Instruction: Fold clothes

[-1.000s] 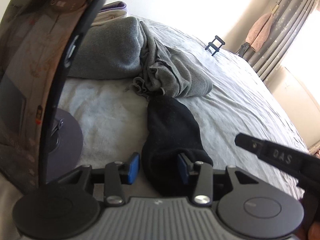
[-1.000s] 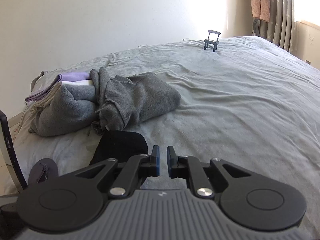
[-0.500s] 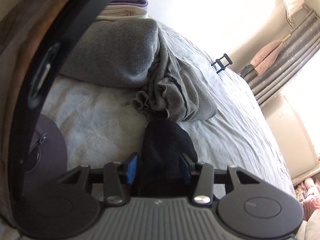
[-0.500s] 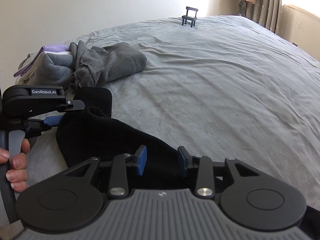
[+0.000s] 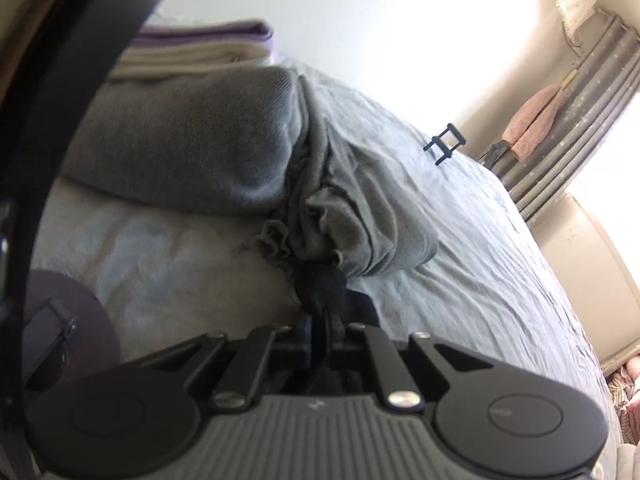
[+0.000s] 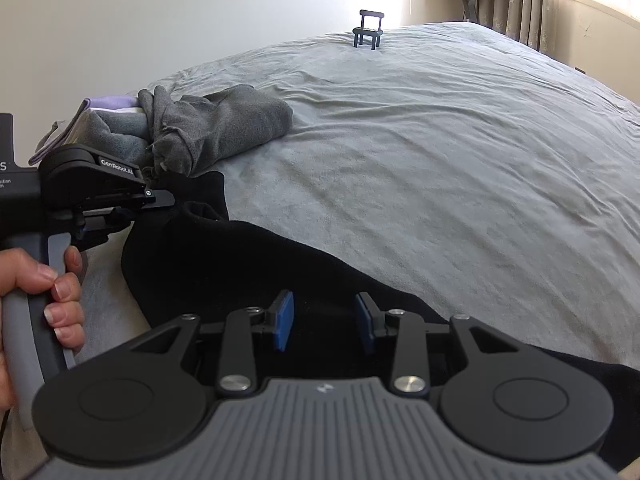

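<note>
A black garment [image 6: 256,268] lies spread on the grey bed sheet [image 6: 460,152] near the front edge. My left gripper [image 5: 326,330] is shut on a bunched end of the black garment [image 5: 320,288]; it also shows in the right wrist view [image 6: 160,200], held by a hand at the left. My right gripper [image 6: 325,322] is open, its blue pads [image 6: 282,320] hovering over the black cloth. A crumpled grey garment [image 6: 224,124] lies just beyond the black one, also in the left wrist view [image 5: 360,216].
A stack of folded clothes, grey, cream and purple [image 5: 192,92], sits at the left edge of the bed. A small black stand [image 6: 369,28] stands far back on the sheet. Curtains [image 5: 568,120] and a wall are on the right.
My left gripper has closed on the end of the black garment. My right gripper opened and moved over the black cloth.
</note>
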`<state>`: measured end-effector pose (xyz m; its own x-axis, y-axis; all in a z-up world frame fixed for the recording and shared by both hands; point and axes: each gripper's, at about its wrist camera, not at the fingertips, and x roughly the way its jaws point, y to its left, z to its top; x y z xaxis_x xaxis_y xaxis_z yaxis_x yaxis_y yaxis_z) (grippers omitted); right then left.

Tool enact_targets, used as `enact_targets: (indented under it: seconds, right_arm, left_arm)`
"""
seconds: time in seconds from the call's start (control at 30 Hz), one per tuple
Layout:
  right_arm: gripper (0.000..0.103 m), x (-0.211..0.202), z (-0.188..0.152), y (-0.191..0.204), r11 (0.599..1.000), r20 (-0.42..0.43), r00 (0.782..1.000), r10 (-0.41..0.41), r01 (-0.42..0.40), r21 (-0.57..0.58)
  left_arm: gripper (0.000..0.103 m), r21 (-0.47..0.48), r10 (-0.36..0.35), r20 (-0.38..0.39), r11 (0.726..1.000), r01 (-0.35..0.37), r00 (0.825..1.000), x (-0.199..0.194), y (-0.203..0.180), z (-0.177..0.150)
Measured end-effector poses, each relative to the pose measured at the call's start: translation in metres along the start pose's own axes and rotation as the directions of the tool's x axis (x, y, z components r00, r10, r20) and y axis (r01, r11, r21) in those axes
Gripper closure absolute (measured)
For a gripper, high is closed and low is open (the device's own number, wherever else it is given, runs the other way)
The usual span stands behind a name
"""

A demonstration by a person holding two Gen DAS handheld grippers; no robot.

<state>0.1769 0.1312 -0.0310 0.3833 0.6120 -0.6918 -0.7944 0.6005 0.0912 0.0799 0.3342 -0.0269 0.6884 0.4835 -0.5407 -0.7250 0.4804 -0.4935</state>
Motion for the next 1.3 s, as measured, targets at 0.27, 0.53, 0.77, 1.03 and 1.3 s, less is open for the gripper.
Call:
enact_targets:
  seconds: [0.27,0.53,0.77,1.03,1.3]
  right_arm:
    - [0.064,0.007,-0.008,0.005,1.000,-0.007,1.000,-0.006,0.006,0.016]
    - [0.060,0.011,-0.009,0.017,1.000,0.004,1.000,-0.007,0.007,-0.012]
    - [0.060,-0.001,-0.009,0.012,1.000,0.048,0.999,-0.018,0.017,0.022]
    - [0.060,-0.031,-0.028,-0.016,0.992,0.062,0.995,-0.077,0.070,0.102]
    - [0.060,-0.054,-0.043,-0.029,0.985,0.066,0.991,-0.117,0.107,0.139]
  left_arm:
    - [0.095,0.164,0.019,0.316,0.984,-0.075,0.948,-0.046,-0.029,-0.004]
    - [0.051,0.260,0.041,0.424,0.952,-0.164,0.905,-0.070,-0.045,-0.013]
    - [0.044,0.416,-0.103,0.346,0.908,-0.054,0.932,-0.069,-0.058,-0.021]
    - [0.045,0.476,0.050,0.044,0.877,-0.065,0.998,-0.016,-0.049,-0.044]
    - [0.044,0.482,0.238,0.100,0.838,-0.256,0.966,-0.003,-0.032,-0.040]
